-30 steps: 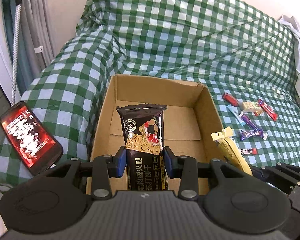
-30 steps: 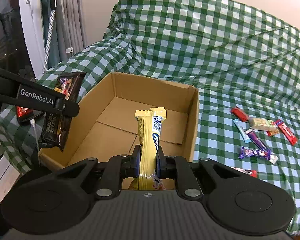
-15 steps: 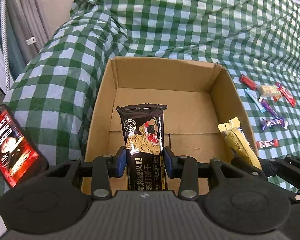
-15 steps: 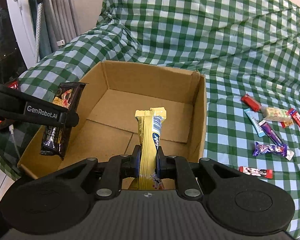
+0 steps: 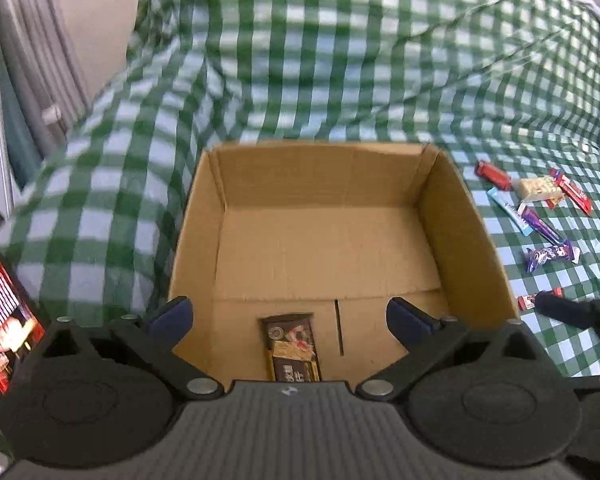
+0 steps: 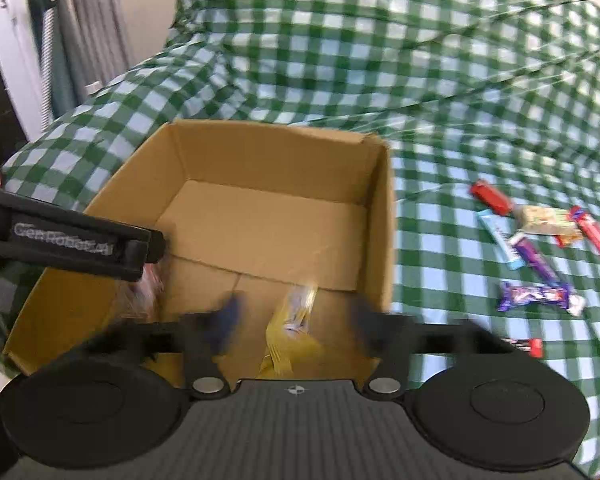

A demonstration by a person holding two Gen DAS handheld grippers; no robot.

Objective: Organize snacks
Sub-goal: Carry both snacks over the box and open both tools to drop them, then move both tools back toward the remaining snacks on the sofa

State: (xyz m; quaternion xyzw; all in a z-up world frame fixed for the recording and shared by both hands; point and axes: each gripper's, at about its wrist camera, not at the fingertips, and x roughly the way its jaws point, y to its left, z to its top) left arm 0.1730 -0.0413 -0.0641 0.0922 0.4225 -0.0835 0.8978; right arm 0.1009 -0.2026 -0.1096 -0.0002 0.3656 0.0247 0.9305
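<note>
I count one cardboard box [image 5: 476, 232] on the green checked cloth [image 5: 300, 60], and two snacks inside it. The dark cracker packet [image 5: 292, 346] lies flat on the box floor at the near wall, just below my left tongs [image 5: 288, 316], whose blue pads stand wide apart with nothing between them. The yellow snack bar [image 6: 294, 328] is in the box too, near the right wall; it looks blurred, so I cannot tell whether it has come to rest. My right tongs [image 6: 296, 314] are spread wide as well, their fingers smeared by motion, and they grip nothing.

Outside the box, to its right on the cloth, I count seven small wrapped snacks: a red bar [image 6: 490, 197], a pale nougat-like bar [image 6: 544, 220], a second red bar [image 6: 594, 234], a light blue bar [image 6: 500, 240], a purple bar [image 6: 536, 262], a purple-and-white packet [image 6: 538, 296], and a small red-ended bar [image 6: 526, 346] nearest me.

One phone [image 5: 4, 328] with a lit red screen lies left of the box.
</note>
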